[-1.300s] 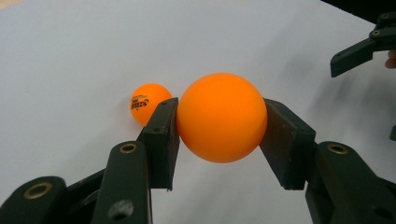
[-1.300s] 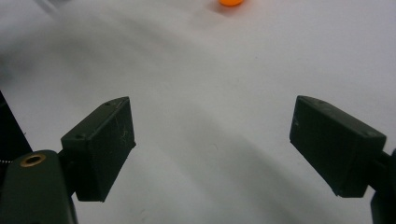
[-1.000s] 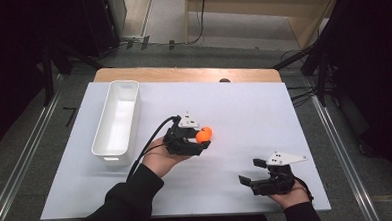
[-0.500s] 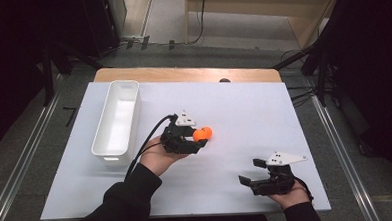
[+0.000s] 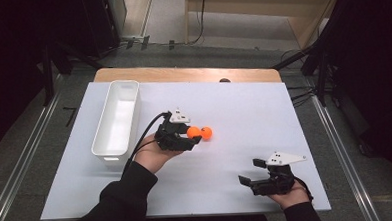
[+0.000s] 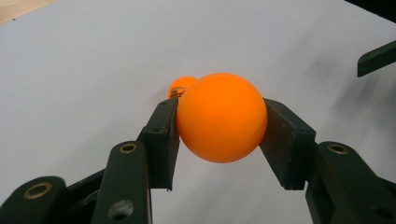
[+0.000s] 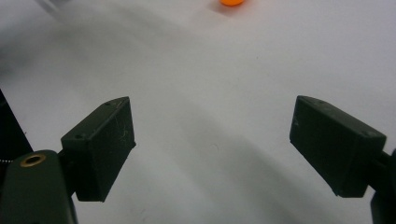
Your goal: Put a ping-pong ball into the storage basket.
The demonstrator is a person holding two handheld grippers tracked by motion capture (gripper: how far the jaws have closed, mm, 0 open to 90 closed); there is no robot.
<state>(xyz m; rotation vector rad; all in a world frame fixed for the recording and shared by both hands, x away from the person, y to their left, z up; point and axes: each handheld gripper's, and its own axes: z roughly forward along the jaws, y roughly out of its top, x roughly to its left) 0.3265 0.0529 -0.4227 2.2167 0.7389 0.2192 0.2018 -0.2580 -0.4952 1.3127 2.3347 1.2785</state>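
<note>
- White sheet [image 5: 234, 114] covers the tabletop; a strip of bare wood shows along its far edge, grey floor and dark stands beyond.
- High view: left gripper [image 5: 191, 138] sits near the middle of the sheet, pinching an orange ball [image 5: 193, 132]. A second orange ball [image 5: 206, 133] lies on the sheet just beside the held one, on its right; from above they look to be touching or nearly so.
- Left gripper view: both black pads press the held ball [image 6: 222, 116] on either side. The second ball [image 6: 181, 86] peeks out behind it, mostly hidden by the held ball and the jaw, with dark print on its surface that the high view is too small to show. Whether the two balls touch cannot be told here either.
- Right gripper [image 5: 254, 172], high view: near the front right corner of the sheet, well apart from the balls, jaws spread, nothing between them.
- Right gripper view: wide gap between the pads, bare sheet beneath; an orange ball [image 7: 232, 2] is cut off at the top edge.
- White oblong bin [image 5: 116, 116] stands at the left of the sheet, beside the left forearm; black cable from the left gripper trails toward it.
</note>
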